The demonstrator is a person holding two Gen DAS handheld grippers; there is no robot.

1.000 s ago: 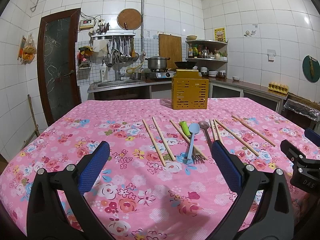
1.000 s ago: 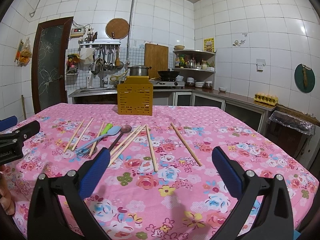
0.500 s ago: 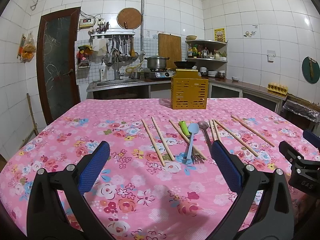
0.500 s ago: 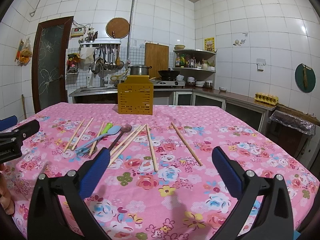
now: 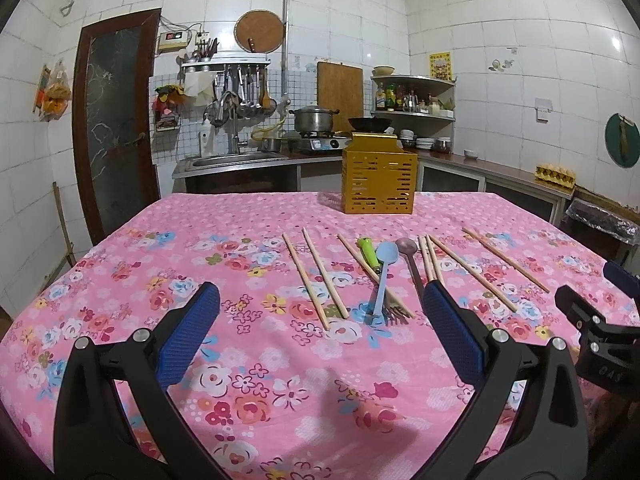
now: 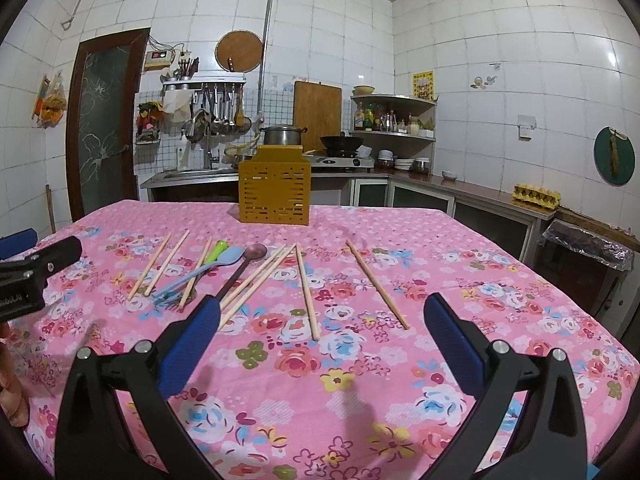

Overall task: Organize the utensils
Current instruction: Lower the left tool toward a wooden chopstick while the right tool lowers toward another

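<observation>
Several wooden chopsticks (image 5: pixel 314 276) (image 6: pixel 306 292) lie spread across the pink floral tablecloth (image 5: pixel 280 380) (image 6: pixel 340 392). Among them rest a blue spoon (image 5: pixel 383 272) (image 6: pixel 208 268), a green-handled utensil (image 5: pixel 369 251) (image 6: pixel 218 249), a dark spoon (image 5: pixel 409 256) (image 6: pixel 246 264) and a fork (image 5: pixel 394 314). A yellow slotted utensil holder (image 5: pixel 378 182) (image 6: pixel 274 192) stands upright at the table's far side. My left gripper (image 5: pixel 320 304) hangs open and empty above the near cloth. My right gripper (image 6: pixel 320 312) is likewise open and empty, short of the chopsticks.
Behind the table runs a kitchen counter with a sink (image 5: pixel 236 158), a pot (image 5: pixel 312 120) on a stove and a wok (image 6: pixel 342 143). A dark door (image 5: pixel 114 120) is at the left. An egg tray (image 6: pixel 536 193) sits on the right counter.
Both grippers have held nearly still; the views shift only slightly. Nothing on the table has moved.
</observation>
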